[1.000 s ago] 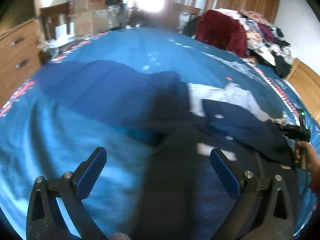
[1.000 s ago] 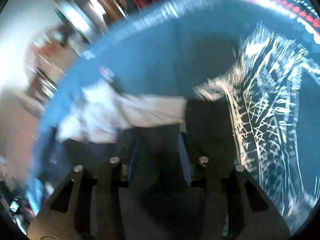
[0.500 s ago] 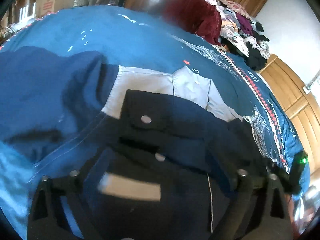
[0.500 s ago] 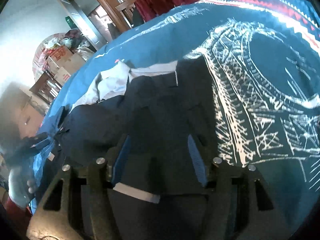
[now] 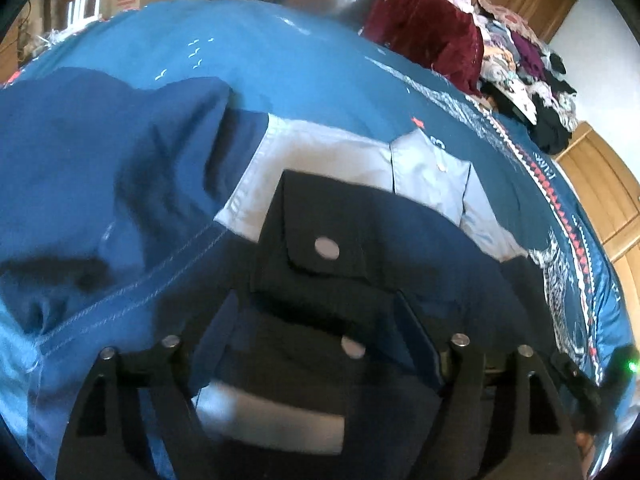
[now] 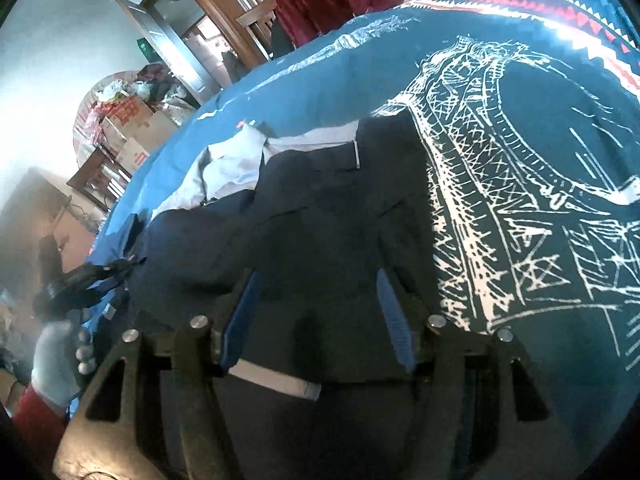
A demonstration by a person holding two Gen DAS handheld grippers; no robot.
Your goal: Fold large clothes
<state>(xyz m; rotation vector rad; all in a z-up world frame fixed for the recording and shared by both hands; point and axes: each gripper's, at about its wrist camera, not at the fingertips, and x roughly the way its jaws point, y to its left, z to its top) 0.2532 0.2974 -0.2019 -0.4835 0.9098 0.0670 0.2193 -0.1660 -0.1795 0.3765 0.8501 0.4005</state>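
Nearest, the left claw (image 5: 316, 320) stood spread wide, released, dark jacket (image 5: 360, 264) cloth lying between its fingers. The right claw (image 6: 316, 312) also stood parted over the jacket's hem; whether it pinched cloth I could not tell. The jacket lay on the bed (image 5: 280, 60), its grey collar (image 5: 428, 168) at twelve o'clock. Clothes pile (image 5: 512, 48) at two o'clock.

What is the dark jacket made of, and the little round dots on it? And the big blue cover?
The dark jacket looks like thick matte woven cloth, stiff at its pocket flap. The dots are probably metal snaps: pale, slightly shiny. The blue cover seems soft printed cotton; it wrinkles.
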